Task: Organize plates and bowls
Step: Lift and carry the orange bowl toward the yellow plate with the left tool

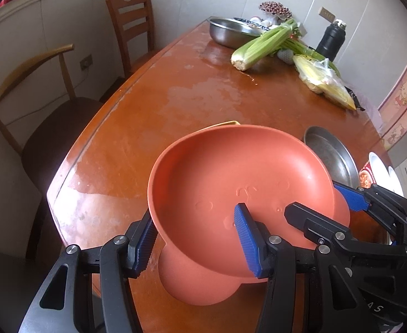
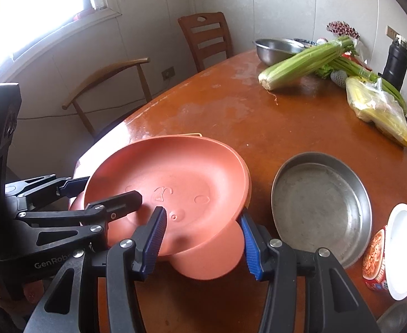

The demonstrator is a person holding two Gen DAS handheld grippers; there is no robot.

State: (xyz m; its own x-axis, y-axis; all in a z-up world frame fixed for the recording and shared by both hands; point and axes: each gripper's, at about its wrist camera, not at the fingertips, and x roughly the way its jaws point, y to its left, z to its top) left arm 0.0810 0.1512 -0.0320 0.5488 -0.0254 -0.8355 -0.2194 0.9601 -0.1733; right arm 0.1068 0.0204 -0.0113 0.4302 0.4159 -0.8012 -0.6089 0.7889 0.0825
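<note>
Holding one terracotta bear-face plate [image 1: 231, 177] tilted above wooden table [image 1: 153, 105], near its front edge, yellow rim just visible behind. Left gripper [image 1: 200, 238]: jaws half apart, blue pads clamped across plate's near rim at an ear lobe. Right gripper [image 2: 203, 238]: jaws narrow, pads closed on plate's near rim at other ear lobe. Just right of plate: empty steel pan [image 2: 321, 205]; beyond it, white dish [image 2: 403, 249]. Far end of table: steel basin [image 1: 228, 32], celery bunch [image 1: 264, 44], bagged corn [image 1: 322, 82], black flask [image 1: 331, 38]. Two chairs along left side.
</note>
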